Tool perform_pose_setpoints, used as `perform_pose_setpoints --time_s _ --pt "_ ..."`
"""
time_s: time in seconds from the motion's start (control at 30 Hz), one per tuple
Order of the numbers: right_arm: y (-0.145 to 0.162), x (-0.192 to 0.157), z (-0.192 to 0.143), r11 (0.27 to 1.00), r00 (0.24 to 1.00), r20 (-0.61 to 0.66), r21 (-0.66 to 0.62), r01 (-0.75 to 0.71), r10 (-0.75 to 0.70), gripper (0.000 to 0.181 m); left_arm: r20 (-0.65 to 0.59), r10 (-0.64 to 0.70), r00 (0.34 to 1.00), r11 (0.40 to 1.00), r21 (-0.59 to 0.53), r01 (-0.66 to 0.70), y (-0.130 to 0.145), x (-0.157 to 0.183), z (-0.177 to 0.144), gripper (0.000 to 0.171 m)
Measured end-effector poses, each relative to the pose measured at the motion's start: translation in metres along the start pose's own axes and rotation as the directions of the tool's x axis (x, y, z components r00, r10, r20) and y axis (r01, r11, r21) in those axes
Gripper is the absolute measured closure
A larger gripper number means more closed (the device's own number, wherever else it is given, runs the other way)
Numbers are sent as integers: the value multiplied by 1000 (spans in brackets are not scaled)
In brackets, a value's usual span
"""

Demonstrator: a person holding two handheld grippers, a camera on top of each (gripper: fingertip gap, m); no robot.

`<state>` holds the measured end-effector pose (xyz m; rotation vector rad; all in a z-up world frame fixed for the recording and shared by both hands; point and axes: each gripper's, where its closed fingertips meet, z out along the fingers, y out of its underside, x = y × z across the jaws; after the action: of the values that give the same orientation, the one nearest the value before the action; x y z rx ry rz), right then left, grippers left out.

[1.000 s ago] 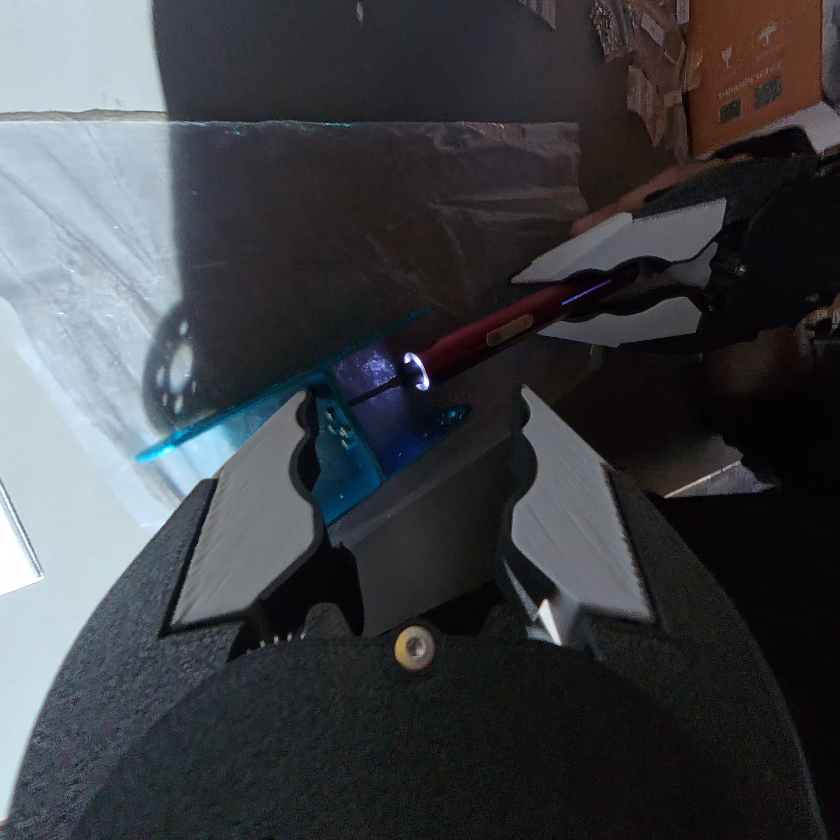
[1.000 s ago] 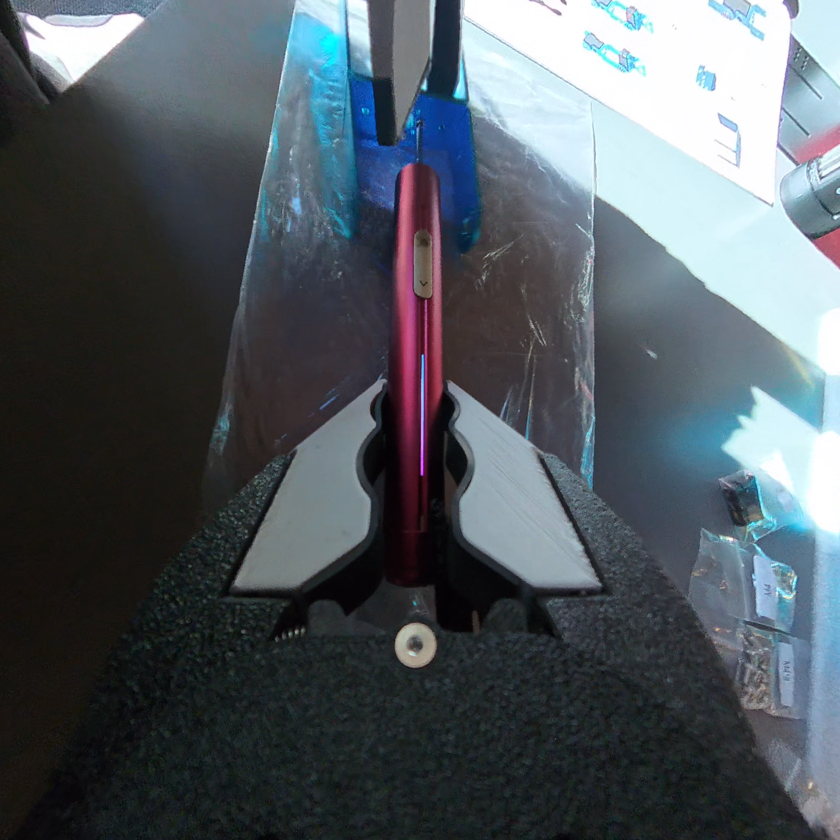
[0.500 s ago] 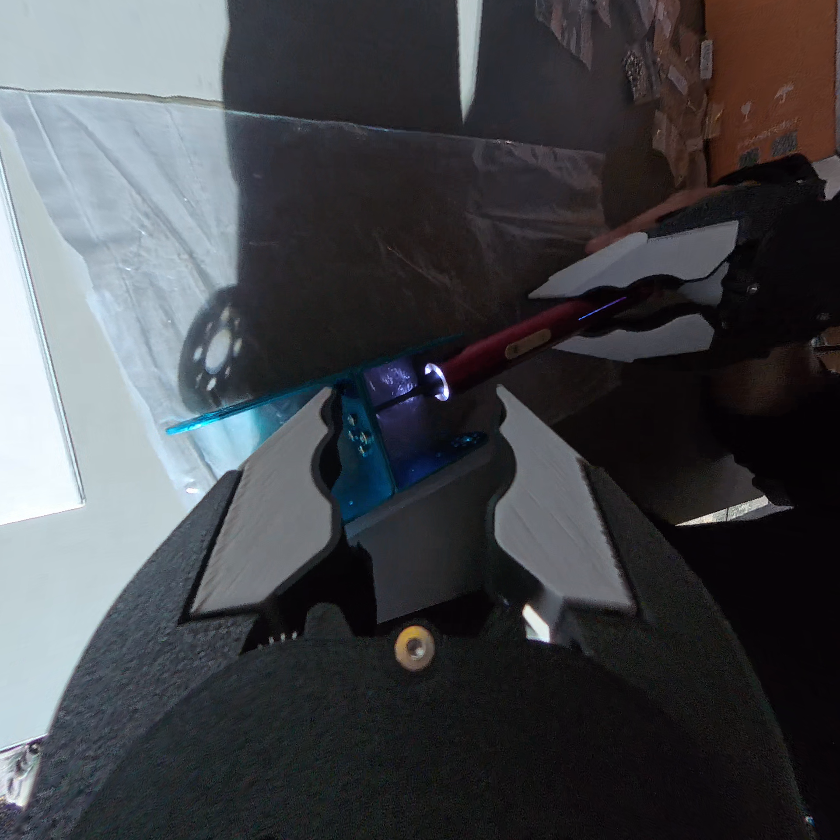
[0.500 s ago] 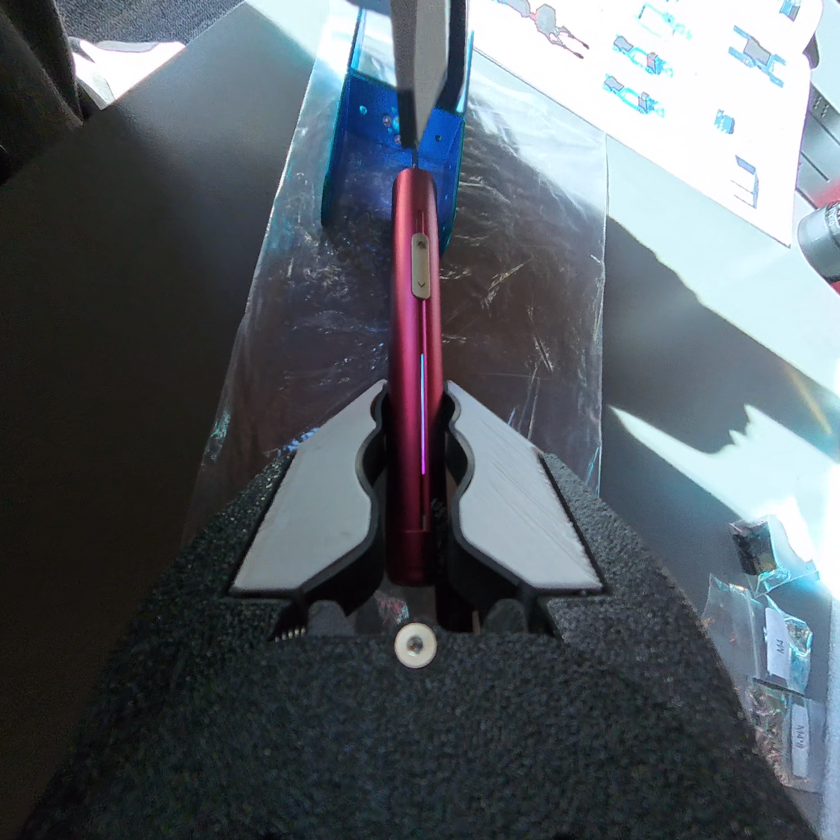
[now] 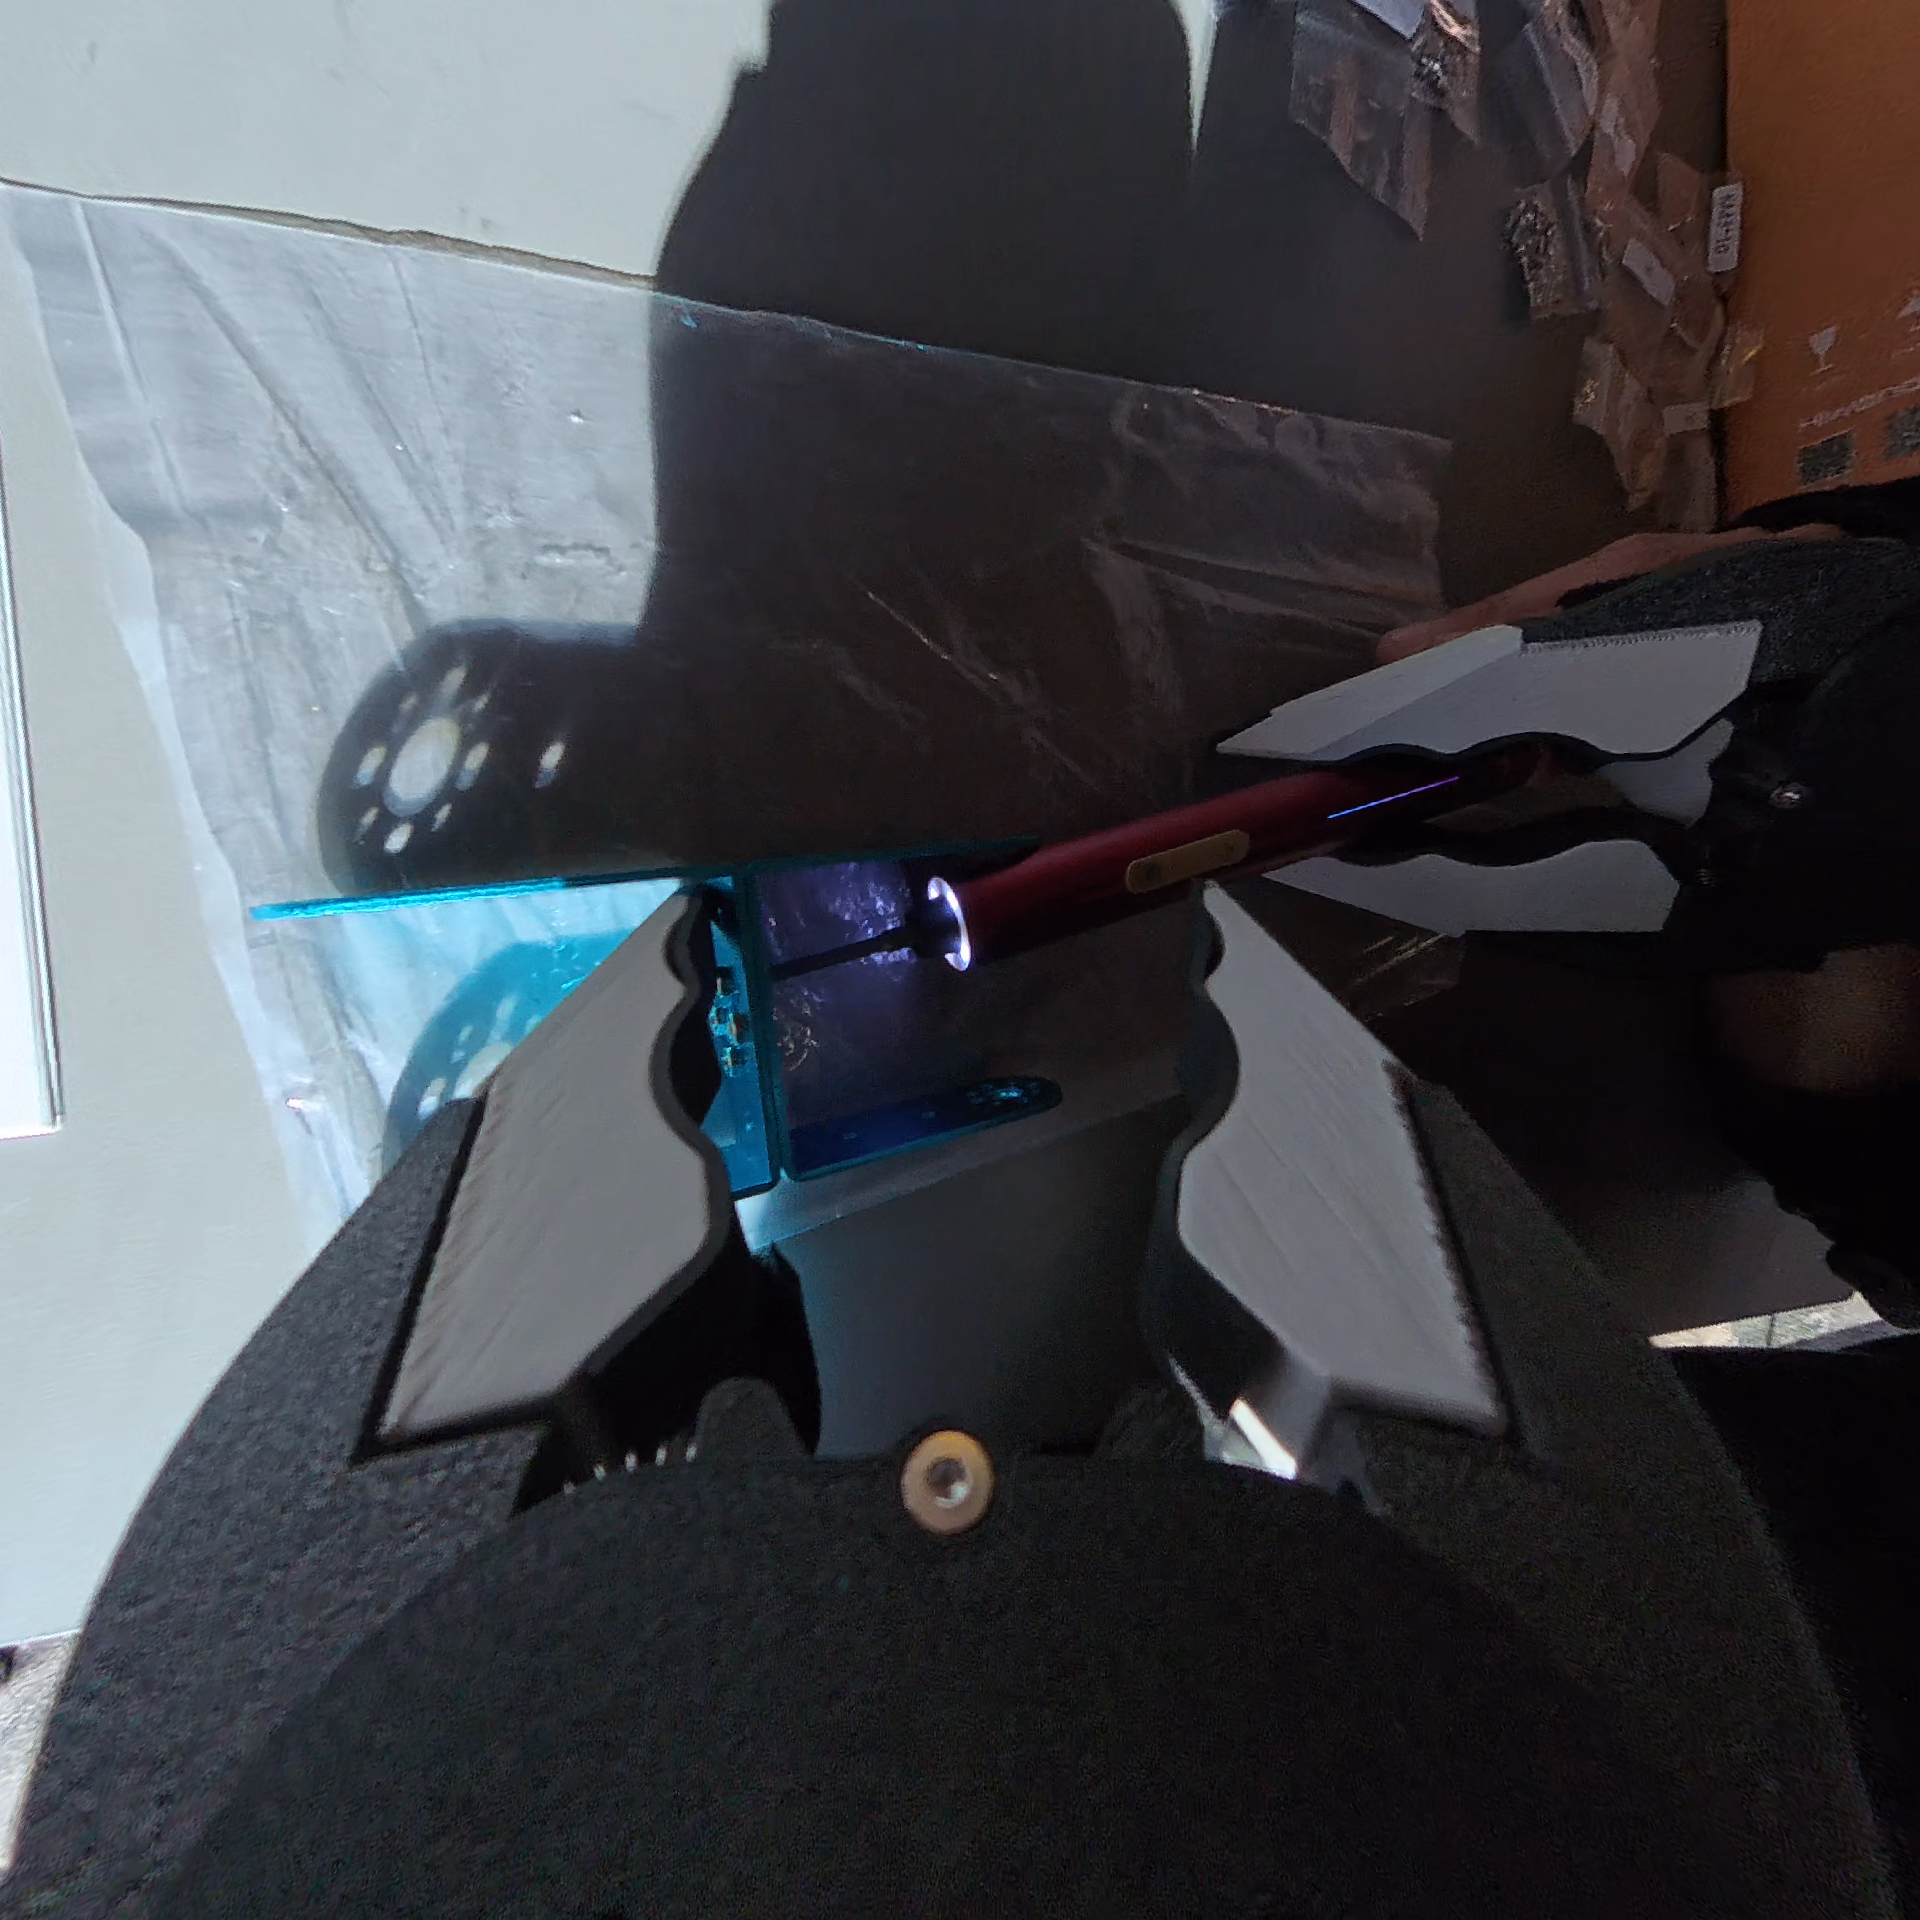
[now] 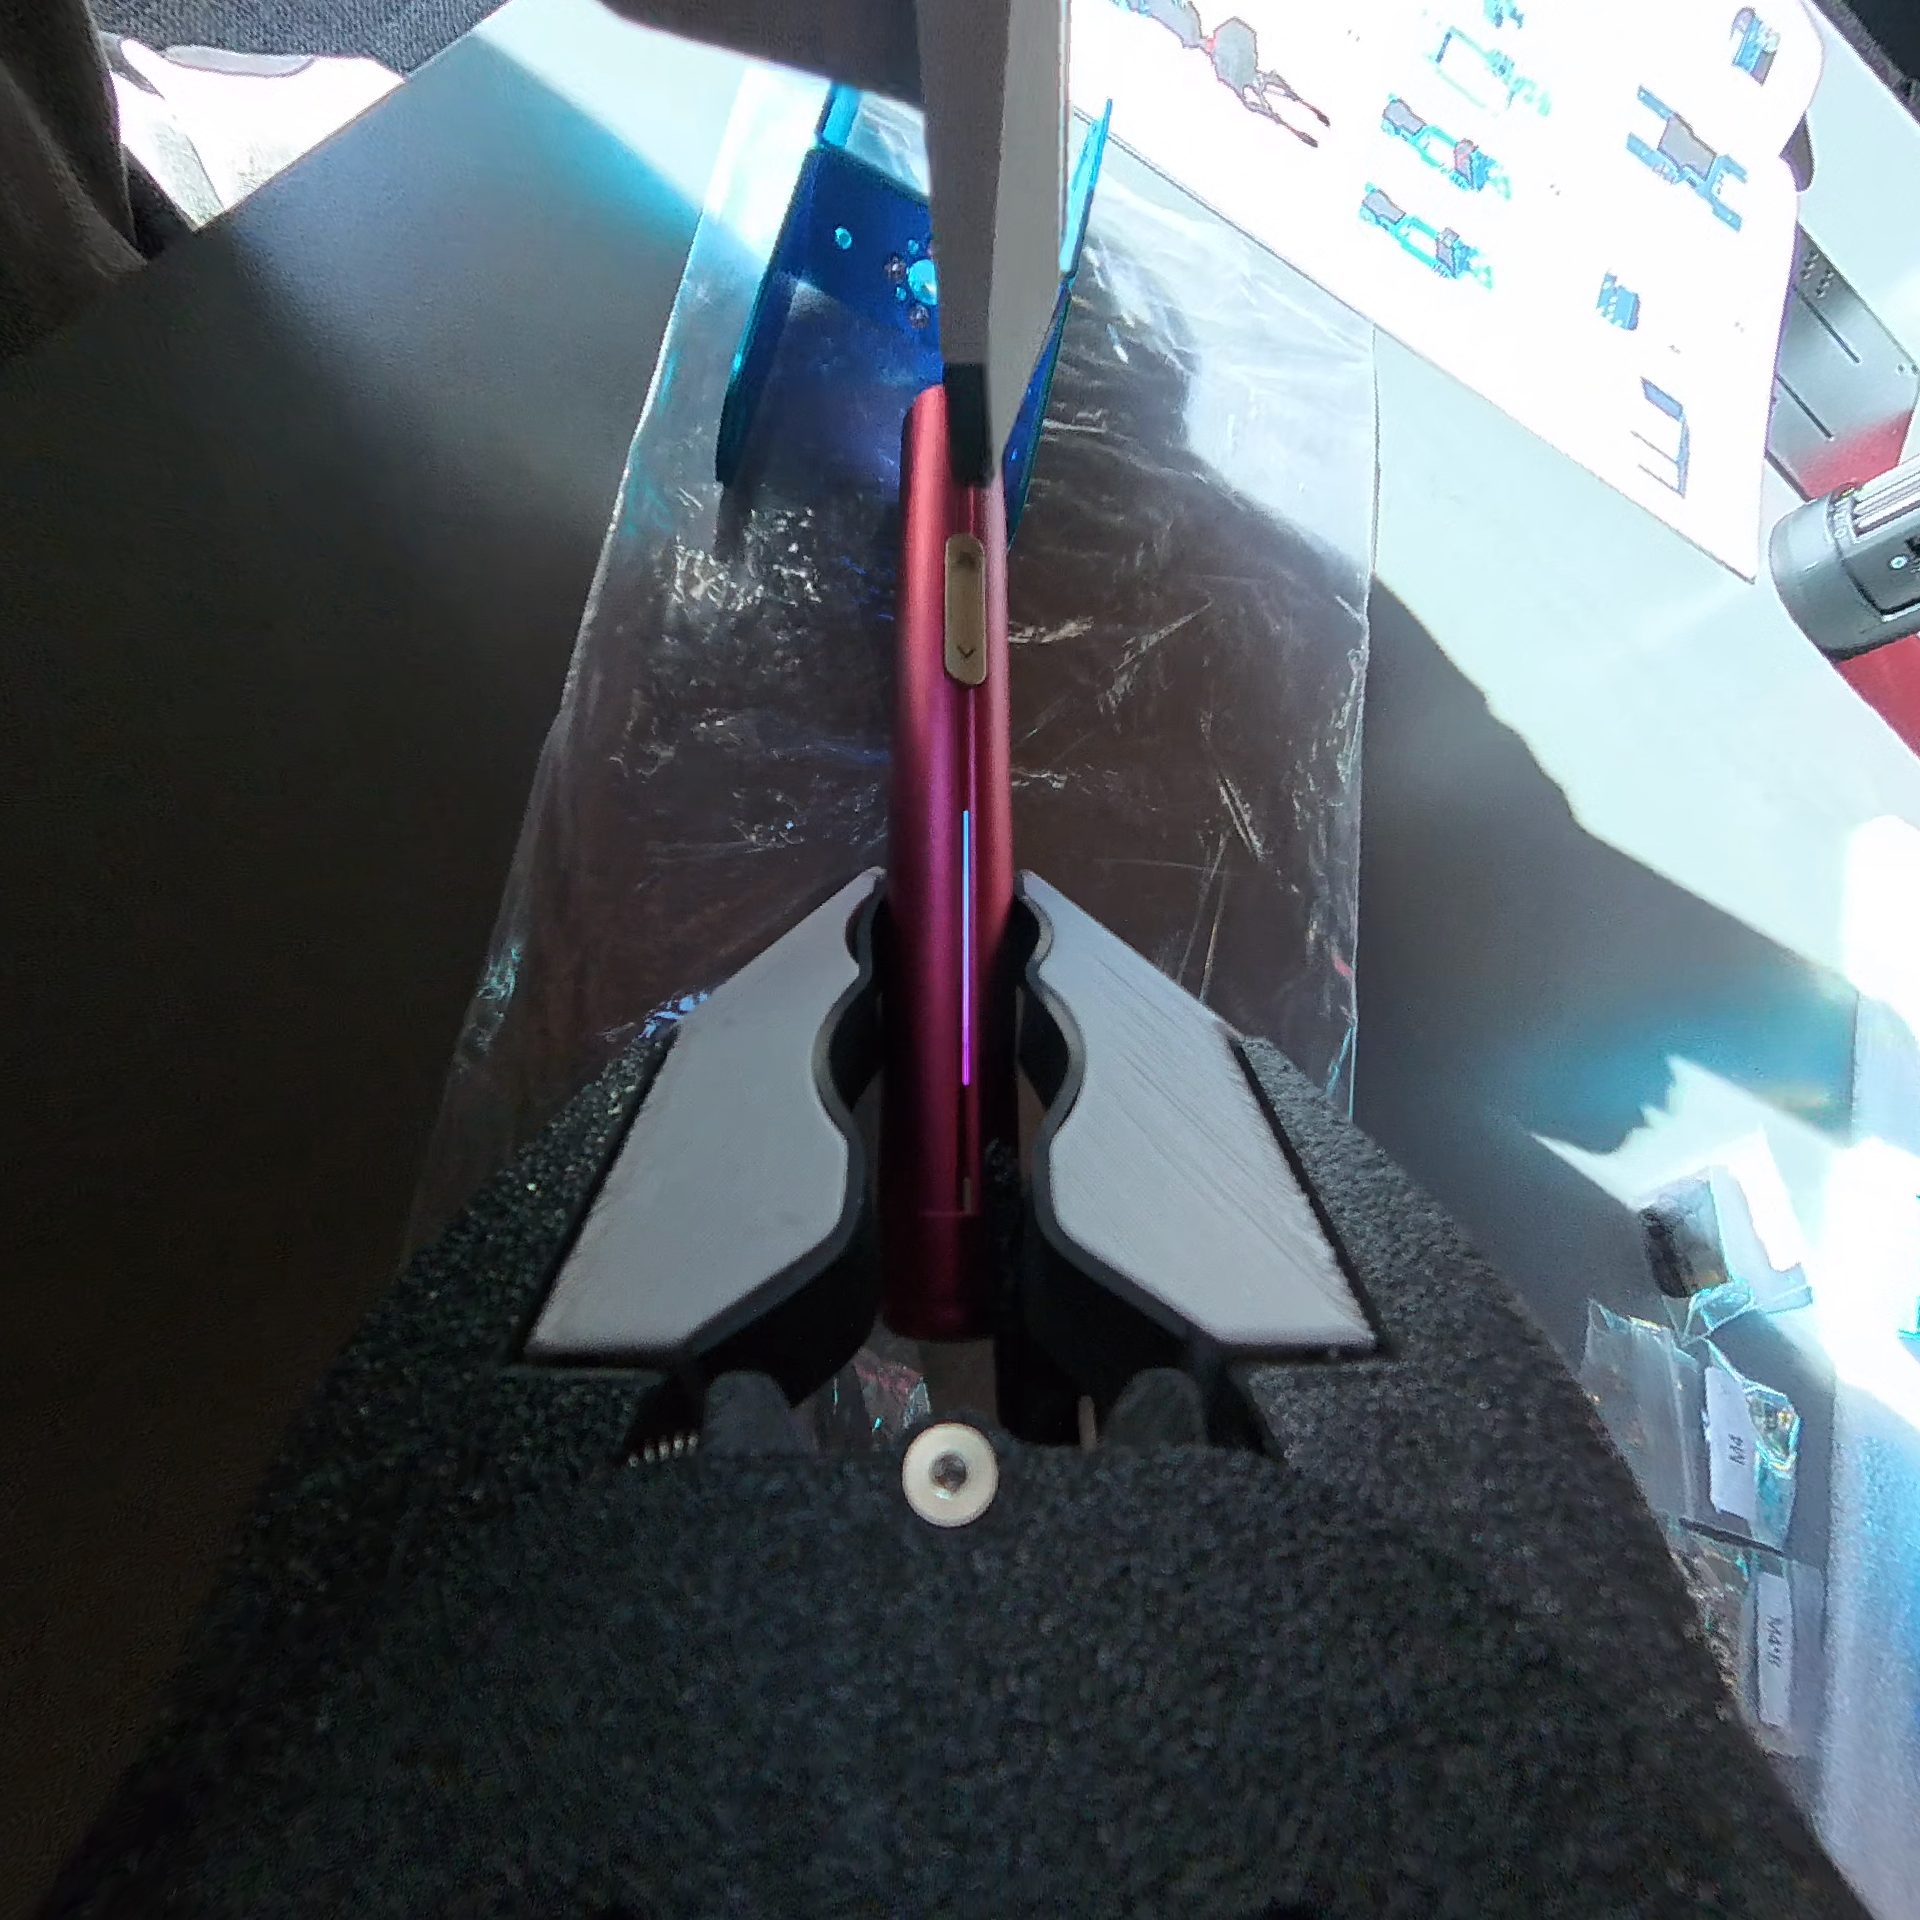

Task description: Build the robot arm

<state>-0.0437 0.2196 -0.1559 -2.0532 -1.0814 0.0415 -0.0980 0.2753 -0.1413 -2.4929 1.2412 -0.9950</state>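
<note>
The right gripper [image 6: 951, 883] had its jaws closed tight on the rear half of a red electric screwdriver [image 6: 940, 727], which ran straight up the middle of the right wrist view. In the left wrist view the tool came in from the right edge with its front ring lit. Its thin bit reached the upright wall of a blue bracket [image 5: 894, 1127] at frame centre. Whether a screw sat under the bit, or how far in one was, could not be told. Several small holes in the bracket's face showed in the upper middle of the right wrist view. The left gripper [image 5: 940, 914] had its jaws set wide, and they appeared to clamp the bracket together with a grey block [image 5: 935, 1226] joined to it. It was held just over a clear plastic sheet [image 6: 1195, 623] spread on the bench [image 6: 1507, 540]. Small bags of hardware [image 6: 1745, 1455] lay at lower right, and a printed sheet [image 6: 1455, 156] at upper right.
</note>
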Motion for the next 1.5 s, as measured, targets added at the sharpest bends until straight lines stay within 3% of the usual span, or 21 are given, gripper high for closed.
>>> perform_pose_setpoints --time_s 0.37,0.63,1.13,1.5 --pt "-1 -3 0 1000 1000 -27 2 6 -6 161 143 44 989 996 71 -54 2 -1 6 81" --pt "-3 -3 0 1000 998 -64 -6 22 -22 161 140 -11 990 991 133 -8 -1 -3 2 85" --pt "-4 -3 2 1000 998 -69 -13 -2 1 161 139 13 990 992 119 -29 0 -6 1 88" --pt "-3 -5 -1 992 987 -150 -104 -69 53 161 139 41 989 990 130 -60 1 -5 0 88"
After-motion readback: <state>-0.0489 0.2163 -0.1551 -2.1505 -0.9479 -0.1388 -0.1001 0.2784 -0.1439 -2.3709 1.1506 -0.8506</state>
